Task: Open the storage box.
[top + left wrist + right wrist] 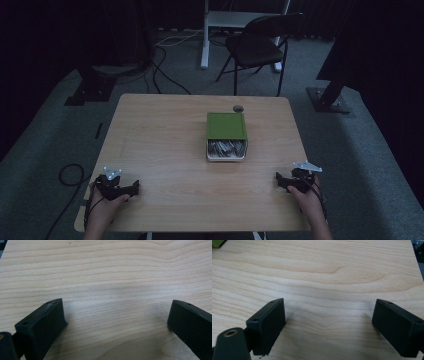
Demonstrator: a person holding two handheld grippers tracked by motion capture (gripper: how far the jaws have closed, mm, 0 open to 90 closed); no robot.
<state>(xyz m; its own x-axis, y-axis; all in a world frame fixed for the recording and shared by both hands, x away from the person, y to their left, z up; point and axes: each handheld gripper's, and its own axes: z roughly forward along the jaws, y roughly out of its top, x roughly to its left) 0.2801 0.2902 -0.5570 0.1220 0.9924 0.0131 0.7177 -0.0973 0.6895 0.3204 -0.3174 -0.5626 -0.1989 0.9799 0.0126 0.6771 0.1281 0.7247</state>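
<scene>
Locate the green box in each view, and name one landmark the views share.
High view: green box lies right of the table's middle, over a white tray of metal pieces.
Left gripper view: not in it.
Right gripper view: a green corner at the top left edge, probably the box.
Shared landmark: the wooden table.

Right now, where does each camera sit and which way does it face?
High view: fixed above the person's side, looking forward and down on the wooden table and the green box; both hands show, with the left gripper and the right gripper.
Left gripper view: rides the left gripper, looking along its open jaws at bare tabletop.
Right gripper view: rides the right gripper, jaws open over tabletop, a green corner at top left.
Shared: all three show the same table.
</scene>
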